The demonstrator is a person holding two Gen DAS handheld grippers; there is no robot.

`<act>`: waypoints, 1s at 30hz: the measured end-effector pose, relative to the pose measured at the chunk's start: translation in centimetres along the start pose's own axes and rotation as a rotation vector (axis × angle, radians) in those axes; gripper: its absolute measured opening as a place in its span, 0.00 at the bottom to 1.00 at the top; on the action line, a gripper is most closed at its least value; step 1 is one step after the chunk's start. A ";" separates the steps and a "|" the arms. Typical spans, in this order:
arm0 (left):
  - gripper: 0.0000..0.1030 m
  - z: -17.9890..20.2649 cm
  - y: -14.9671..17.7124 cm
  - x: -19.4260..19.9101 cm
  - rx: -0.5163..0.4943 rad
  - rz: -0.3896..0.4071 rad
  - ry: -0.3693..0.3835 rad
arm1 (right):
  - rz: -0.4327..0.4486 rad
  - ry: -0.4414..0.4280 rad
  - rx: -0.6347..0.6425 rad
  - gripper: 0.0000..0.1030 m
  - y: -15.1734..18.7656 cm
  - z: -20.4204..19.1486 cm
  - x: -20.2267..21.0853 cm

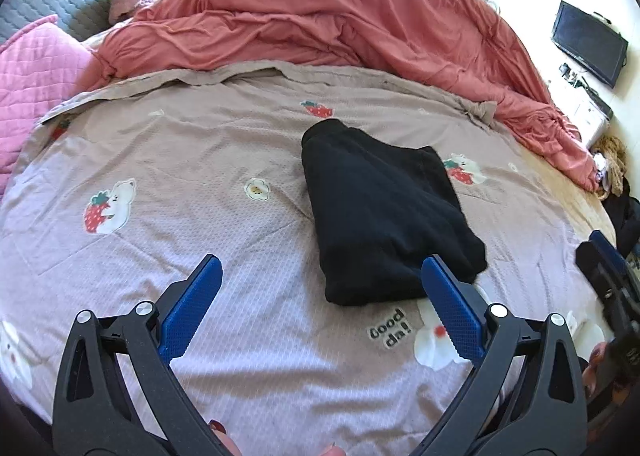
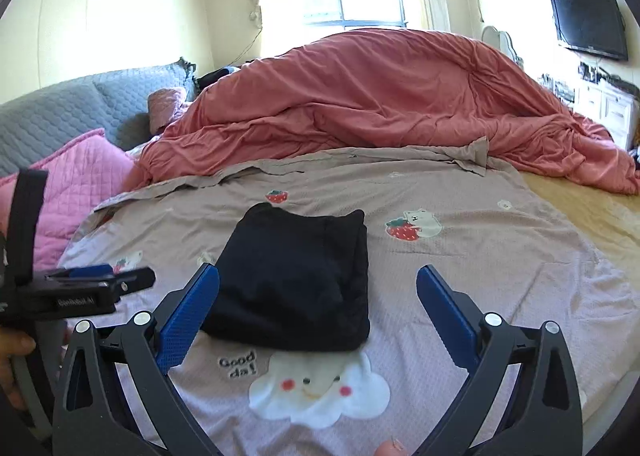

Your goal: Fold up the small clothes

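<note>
A black garment (image 1: pixel 384 207) lies folded into a compact bundle on the pinkish printed bedsheet (image 1: pixel 200 183); it also shows in the right wrist view (image 2: pixel 296 280). My left gripper (image 1: pixel 320 266) is open and empty, hovering just in front of the bundle, its right finger near the bundle's near corner. My right gripper (image 2: pixel 318 276) is open and empty, hovering before the bundle's near edge. Each gripper shows at the edge of the other's view: the right one in the left wrist view (image 1: pixel 608 276), the left one in the right wrist view (image 2: pixel 100 276).
A rumpled red duvet (image 2: pixel 380 103) is heaped across the far side of the bed. A pink quilted pillow (image 2: pixel 80 175) and grey headboard (image 2: pixel 60 111) are at the left. A TV (image 2: pixel 588 27) and white cabinet (image 2: pixel 604 107) stand at the right.
</note>
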State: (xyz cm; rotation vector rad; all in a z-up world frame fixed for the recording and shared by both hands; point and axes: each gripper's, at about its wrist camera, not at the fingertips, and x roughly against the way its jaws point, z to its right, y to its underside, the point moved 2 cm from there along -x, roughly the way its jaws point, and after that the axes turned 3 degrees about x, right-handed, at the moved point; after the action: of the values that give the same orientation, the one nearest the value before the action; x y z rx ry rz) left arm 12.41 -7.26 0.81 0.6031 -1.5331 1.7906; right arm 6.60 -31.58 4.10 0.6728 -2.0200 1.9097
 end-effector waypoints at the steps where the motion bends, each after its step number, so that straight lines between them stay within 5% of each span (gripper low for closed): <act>1: 0.91 0.0 0.1 0.4 -0.001 0.005 -0.002 | -0.003 0.000 0.003 0.96 0.1 -0.1 0.3; 14: 0.91 -1.1 3.3 4.9 -0.002 -0.008 0.008 | -0.116 0.020 0.021 0.96 1.9 -2.0 4.1; 21: 0.91 -2.2 6.2 4.5 0.014 -0.092 -0.010 | -0.273 0.036 0.008 0.96 4.8 -3.0 3.2; 30: 0.91 -2.4 6.8 3.8 0.013 -0.107 -0.017 | -0.318 0.068 0.009 0.96 6.1 -2.6 2.3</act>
State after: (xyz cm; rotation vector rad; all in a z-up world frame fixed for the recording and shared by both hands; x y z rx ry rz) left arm 4.99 -4.58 -1.29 0.6952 -1.4731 1.7206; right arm 1.23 -29.21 0.22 0.8603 -1.7438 1.7316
